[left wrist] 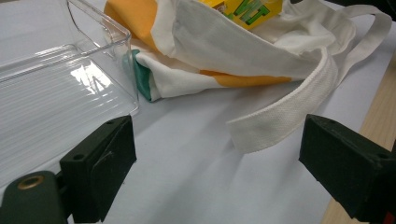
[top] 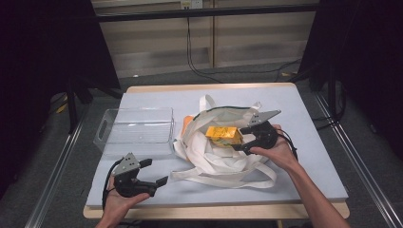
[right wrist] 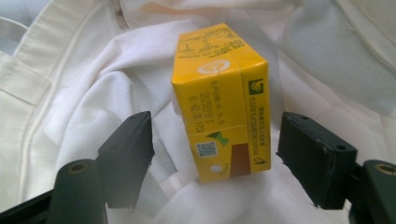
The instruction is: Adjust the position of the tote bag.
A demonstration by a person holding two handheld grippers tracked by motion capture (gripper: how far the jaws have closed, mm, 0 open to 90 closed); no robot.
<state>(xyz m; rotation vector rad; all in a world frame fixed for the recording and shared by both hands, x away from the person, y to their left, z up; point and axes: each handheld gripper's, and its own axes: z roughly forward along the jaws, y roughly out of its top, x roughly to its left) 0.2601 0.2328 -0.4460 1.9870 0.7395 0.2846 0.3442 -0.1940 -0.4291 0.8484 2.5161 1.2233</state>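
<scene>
Dark curtains hang around a table with a pale blue mat on top. On the mat lies a white cloth bag, and on the bag lies a yellow juice box.

The right tongs sit just beside the box, with the box straight ahead and between the two jaws. The jaws are spread wide and do not touch it; there is a gap on each side. The box lies on its side, and its long way points away from the right tongs, so the jaws could close on its two narrow sides.

The left tongs are far from the box, near a clear plastic bin. They are spread too and hold nothing. A bag strap lies in front of them.

Something orange peeks from under the bag, but I cannot tell what it is.
</scene>
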